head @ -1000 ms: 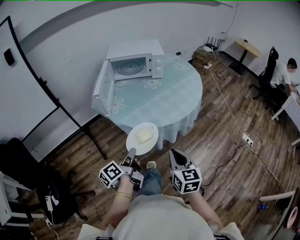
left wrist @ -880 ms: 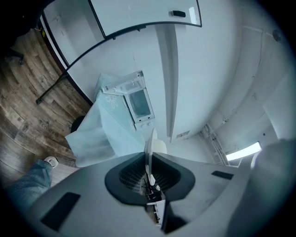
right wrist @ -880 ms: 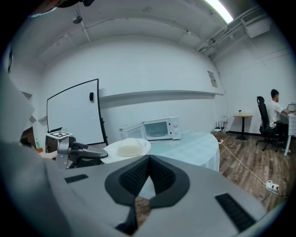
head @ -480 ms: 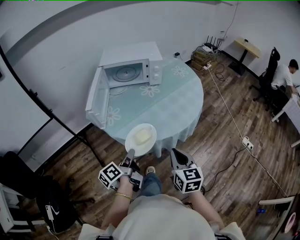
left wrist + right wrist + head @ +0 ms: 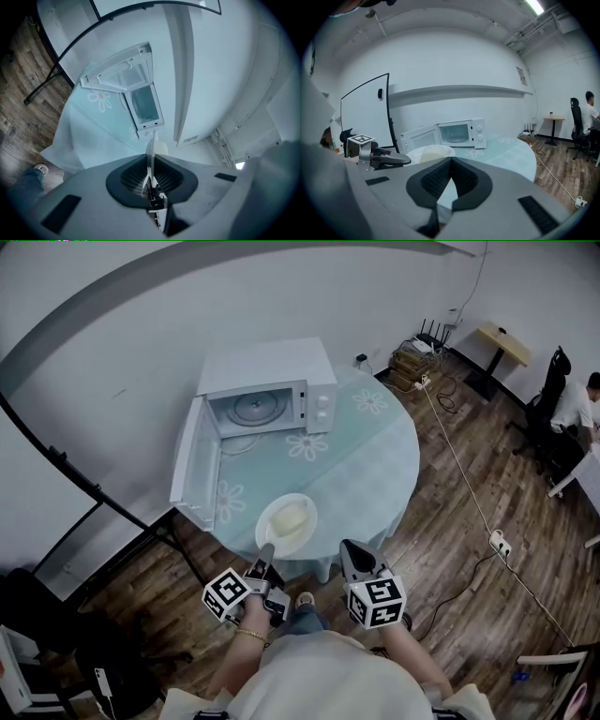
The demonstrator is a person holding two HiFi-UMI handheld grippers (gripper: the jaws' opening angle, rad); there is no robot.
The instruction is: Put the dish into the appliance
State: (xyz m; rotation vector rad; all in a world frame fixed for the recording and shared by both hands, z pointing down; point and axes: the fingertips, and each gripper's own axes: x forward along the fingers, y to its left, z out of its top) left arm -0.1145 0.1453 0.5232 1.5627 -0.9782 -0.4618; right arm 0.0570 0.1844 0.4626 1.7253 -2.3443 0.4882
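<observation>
A white plate with a pale yellow lump of food hangs over the near edge of the round table. My left gripper is shut on its near rim. In the left gripper view the plate shows edge-on between the pads. The white microwave stands at the table's far side with its door swung open to the left and its turntable visible. My right gripper is to the right of the plate, shut and holding nothing. The right gripper view shows the plate and microwave ahead.
A light blue flowered cloth covers the table. A black whiteboard stand stands at the left. A cable and power strip lie on the wood floor at the right. A person sits at a desk at the far right.
Both grippers and the plate have come closer to the table and the microwave; the plate now hangs over the table's near edge. The grip on the plate is unchanged.
</observation>
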